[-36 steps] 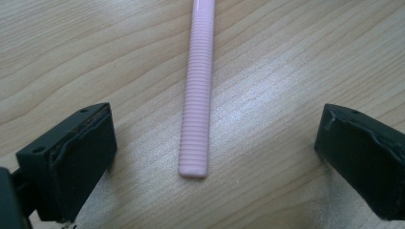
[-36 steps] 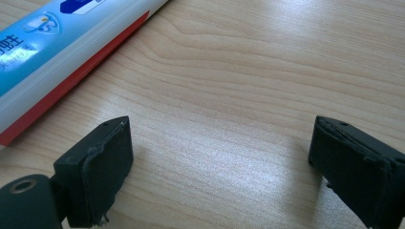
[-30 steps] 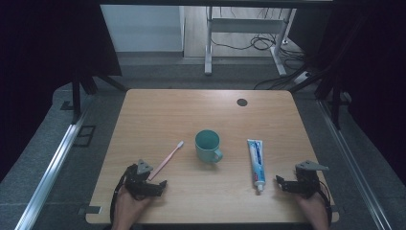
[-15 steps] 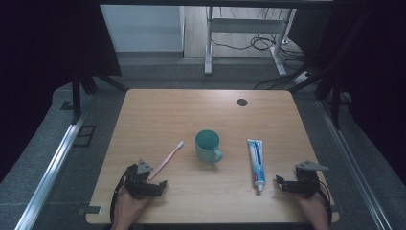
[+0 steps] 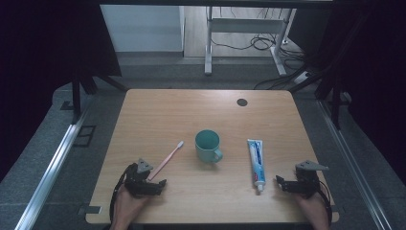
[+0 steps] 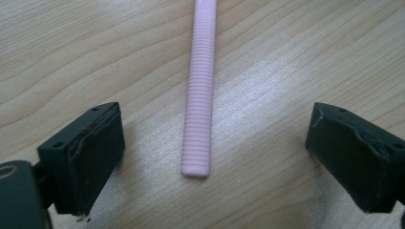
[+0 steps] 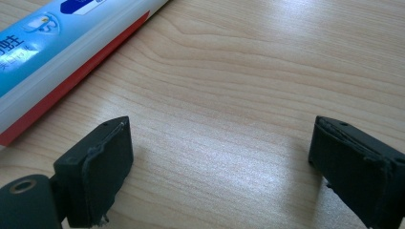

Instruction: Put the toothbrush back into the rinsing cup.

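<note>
A wooden tabletop (image 5: 158, 115) holds three things in a row. A pink toothbrush (image 5: 166, 159) lies on the left, a green cup (image 5: 208, 145) stands in the middle, and a tube of toothpaste (image 5: 255, 160) lies on the right.

The left gripper (image 5: 155, 183) sits low at the near edge of the tabletop, held in a hand (image 5: 127, 208). It is right at the near end of the toothbrush. In the left gripper view, the pink toothbrush handle (image 6: 199, 90) lies flat on the wood between the two black fingers (image 6: 88, 152). The fingers are wide apart and do not touch the handle. The end of the handle has little ridges and points toward the camera.

The right gripper (image 5: 279, 181) sits low at the near right side of the tabletop, just beside the cap end of the toothpaste. In the right gripper view, its fingers (image 7: 98, 167) are also wide apart, with only bare wood between them. The toothpaste (image 7: 57, 43) lies off to the left of the fingers, not between them. The tube is blue and white with a red stripe.

The cup has its handle turned toward the near right. It stands apart from the toothbrush and the toothpaste.
</note>
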Demonstrator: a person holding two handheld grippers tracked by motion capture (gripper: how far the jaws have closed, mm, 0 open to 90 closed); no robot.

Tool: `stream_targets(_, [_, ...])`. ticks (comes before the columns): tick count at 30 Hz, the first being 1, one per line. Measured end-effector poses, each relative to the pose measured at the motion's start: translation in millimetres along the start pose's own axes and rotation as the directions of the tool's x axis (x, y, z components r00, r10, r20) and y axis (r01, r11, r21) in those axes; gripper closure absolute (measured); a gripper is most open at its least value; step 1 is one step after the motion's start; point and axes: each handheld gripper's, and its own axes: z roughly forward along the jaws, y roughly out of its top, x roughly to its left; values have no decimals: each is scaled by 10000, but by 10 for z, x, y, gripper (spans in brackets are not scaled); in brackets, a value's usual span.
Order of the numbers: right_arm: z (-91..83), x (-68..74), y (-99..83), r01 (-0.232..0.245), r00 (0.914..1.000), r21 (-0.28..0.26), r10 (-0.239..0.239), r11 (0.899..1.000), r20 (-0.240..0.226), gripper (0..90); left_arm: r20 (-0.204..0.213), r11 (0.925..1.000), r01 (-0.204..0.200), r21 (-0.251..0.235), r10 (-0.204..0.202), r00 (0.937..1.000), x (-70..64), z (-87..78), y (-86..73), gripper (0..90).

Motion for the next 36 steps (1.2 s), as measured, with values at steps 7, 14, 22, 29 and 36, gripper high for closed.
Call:
stream_targets(7, [0, 0, 0, 2, 10000, 0, -2, 10000, -1, 76, -81, 9999, -168, 25, 168, 9998, -19, -20, 23, 104])
stream_targets(14, [0, 0, 0, 8, 10000, 2, -8, 10000, -2, 76, -33, 9996, -274, 31, 274, 9996, -17, -60, 54, 136])
stream_targets(22, [1, 0, 0, 25, 10000, 1, -25, 10000, 7, 75, -32, 9989, -443, 144, 443, 9990, 2, -100, 114, 157])
stream_targets(29, [1, 1, 0, 28, 10000, 2, -28, 10000, 12, 76, -34, 9968, -637, 492, 639, 9979, 13, -111, 183, 214])
stream_targets(36, [0, 0, 0, 27, 10000, 6, -27, 10000, 8, 75, 115, 9931, -671, 958, 663, 9977, 72, -101, 277, 277])
